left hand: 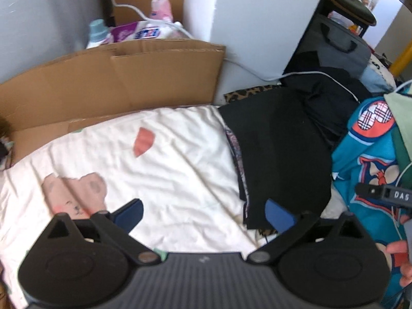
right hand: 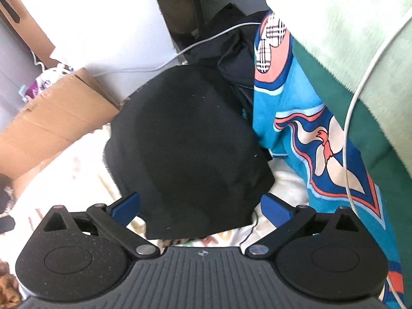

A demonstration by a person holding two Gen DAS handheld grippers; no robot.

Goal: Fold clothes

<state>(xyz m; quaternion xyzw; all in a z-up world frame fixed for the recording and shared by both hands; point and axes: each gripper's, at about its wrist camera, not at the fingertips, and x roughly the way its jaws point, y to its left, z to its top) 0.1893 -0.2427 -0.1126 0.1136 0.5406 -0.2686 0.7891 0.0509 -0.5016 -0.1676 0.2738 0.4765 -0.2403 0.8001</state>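
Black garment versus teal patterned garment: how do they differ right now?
The black garment is plain and lies folded flat on the cream sheet; the teal garment is printed in orange, white and navy and sits bunched up, unfolded. Neither gripper holds either.

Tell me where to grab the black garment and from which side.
Take the black garment by its near edge, coming in low from the front. That edge lies free on the cream sheet, between the open right gripper fingers; the far side abuts piled clothes.

Cream printed bedsheet [left hand: 167, 170], probably a bed, folded black garment [left hand: 278, 154] on it
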